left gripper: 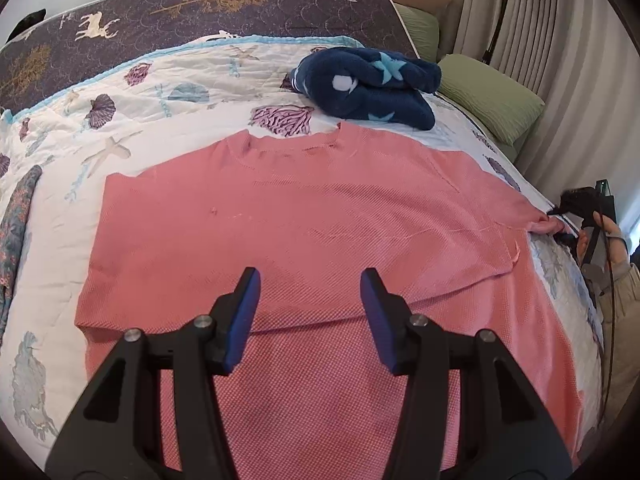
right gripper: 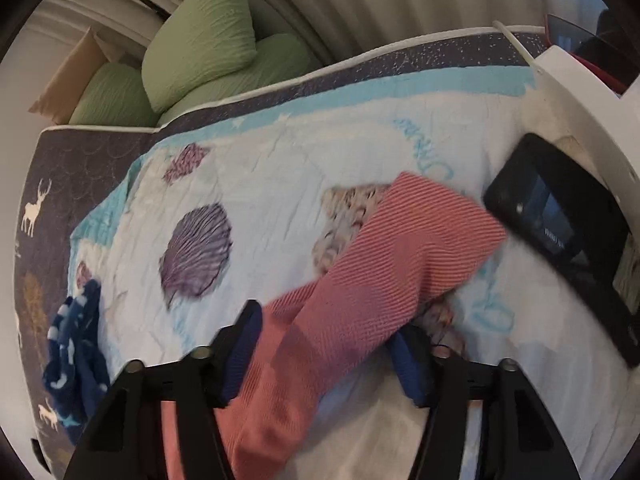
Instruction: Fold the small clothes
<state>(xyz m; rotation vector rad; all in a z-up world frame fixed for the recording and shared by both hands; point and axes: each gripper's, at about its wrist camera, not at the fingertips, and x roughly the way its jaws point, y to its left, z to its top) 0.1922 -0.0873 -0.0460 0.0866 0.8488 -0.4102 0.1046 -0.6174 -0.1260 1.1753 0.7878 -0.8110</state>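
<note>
A pink knit sweater (left gripper: 304,232) lies flat on the white shell-print quilt (left gripper: 180,120), collar toward the far side. My left gripper (left gripper: 310,284) hovers open and empty over the sweater's lower body. The sweater's right sleeve (right gripper: 404,256) stretches out over the quilt in the right wrist view. My right gripper (right gripper: 326,332) stands open around that sleeve, one blue pad (right gripper: 246,344) on each side of it, at the bed's right edge (left gripper: 560,224). The left sleeve is not visible.
A dark blue star-print fleece (left gripper: 372,84) lies bunched beyond the collar. Green pillows (left gripper: 488,96) sit off the bed's far right. A black phone-like device (right gripper: 560,216) rests beside the sleeve end. A floral cloth (left gripper: 16,216) lies at the left edge.
</note>
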